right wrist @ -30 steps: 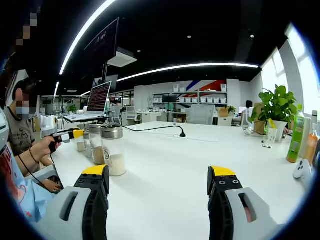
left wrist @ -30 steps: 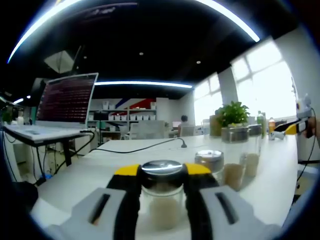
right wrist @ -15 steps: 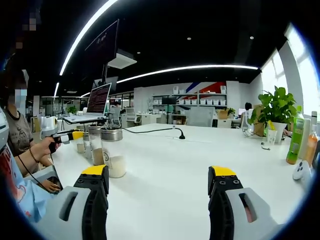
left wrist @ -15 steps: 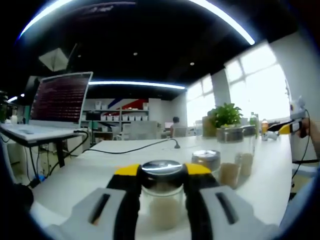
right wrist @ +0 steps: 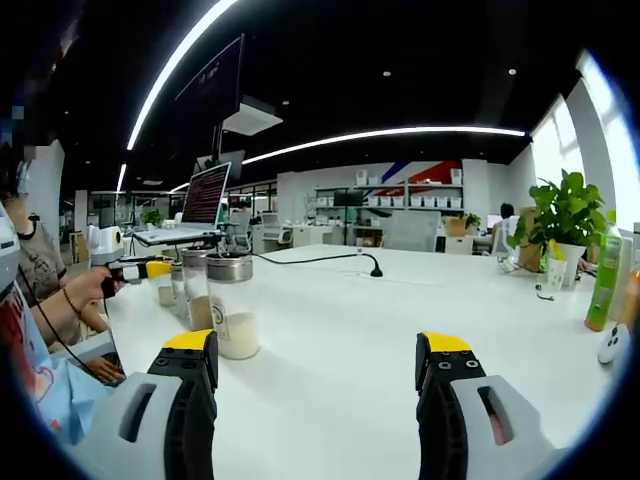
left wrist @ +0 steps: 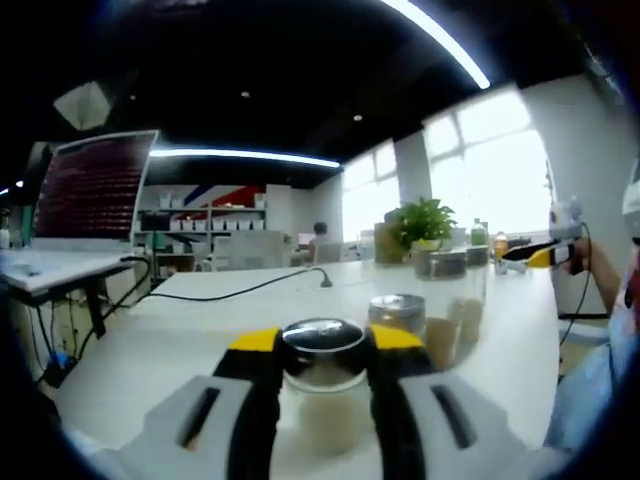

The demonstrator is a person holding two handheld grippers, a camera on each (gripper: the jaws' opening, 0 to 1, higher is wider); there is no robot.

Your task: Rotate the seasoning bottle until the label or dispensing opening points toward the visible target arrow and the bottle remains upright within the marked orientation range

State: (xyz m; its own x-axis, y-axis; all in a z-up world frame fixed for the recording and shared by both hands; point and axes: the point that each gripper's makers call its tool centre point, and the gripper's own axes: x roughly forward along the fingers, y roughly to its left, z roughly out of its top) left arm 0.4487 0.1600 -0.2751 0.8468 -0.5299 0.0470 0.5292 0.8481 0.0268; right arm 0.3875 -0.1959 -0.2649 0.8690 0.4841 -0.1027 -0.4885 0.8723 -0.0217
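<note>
A clear glass seasoning bottle point(left wrist: 322, 400) with a metal lid and pale powder inside stands upright on the white table point(left wrist: 170, 345). My left gripper point(left wrist: 323, 340) is shut on it, its yellow-tipped jaws pressed to both sides just under the lid. In the right gripper view that gripper point(right wrist: 140, 270) is small at the left, in a person's hand, beside a row of bottles. My right gripper point(right wrist: 318, 342) hovers open over the bare table point(right wrist: 340, 330) with nothing between its jaws. The left gripper view has it point(left wrist: 540, 254) far right. No arrow or label is visible on the held bottle.
Two more lidded bottles point(left wrist: 397, 318) point(left wrist: 445, 285) stand just beyond the held one; the nearest one point(right wrist: 232, 305) stands ahead-left of my right gripper. A laptop point(left wrist: 90, 185), a black cable point(left wrist: 230, 290), a potted plant point(right wrist: 565, 215) and a green bottle point(right wrist: 608, 280) sit further off.
The left gripper view has swung, so the background slid leftward, while the bottle stays clamped in the same place between the jaws. The right gripper stays open and nearly still.
</note>
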